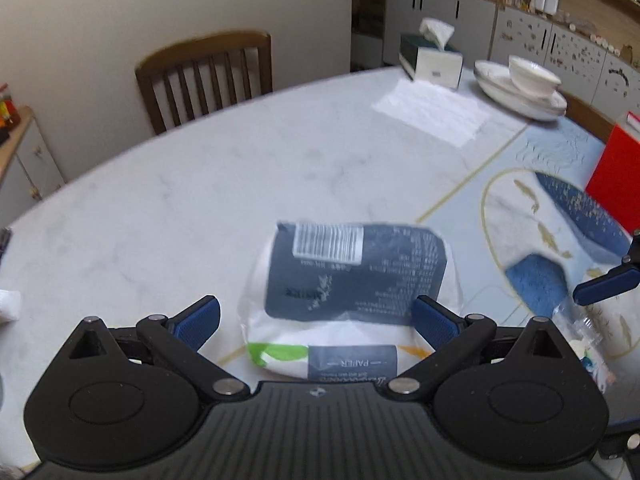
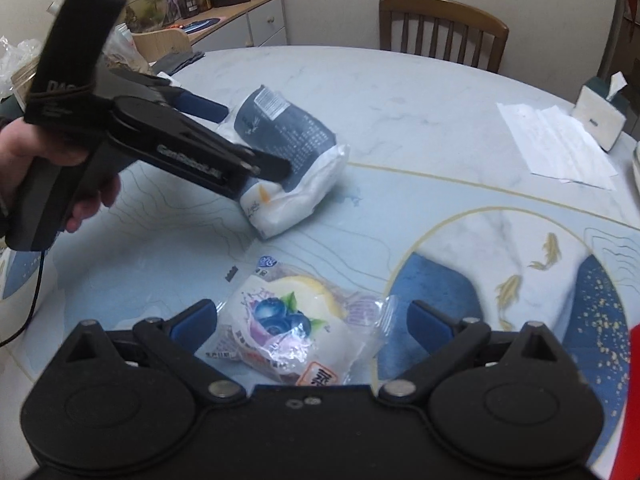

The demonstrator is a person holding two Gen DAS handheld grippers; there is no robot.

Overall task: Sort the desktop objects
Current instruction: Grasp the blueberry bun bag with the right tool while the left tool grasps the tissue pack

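both grippers' jaws apart

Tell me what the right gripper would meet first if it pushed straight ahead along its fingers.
The right gripper is open, and the blueberry snack packet already lies between its fingers, so it would meet that first. The tissue pack lies farther on, probably out of line to the left.
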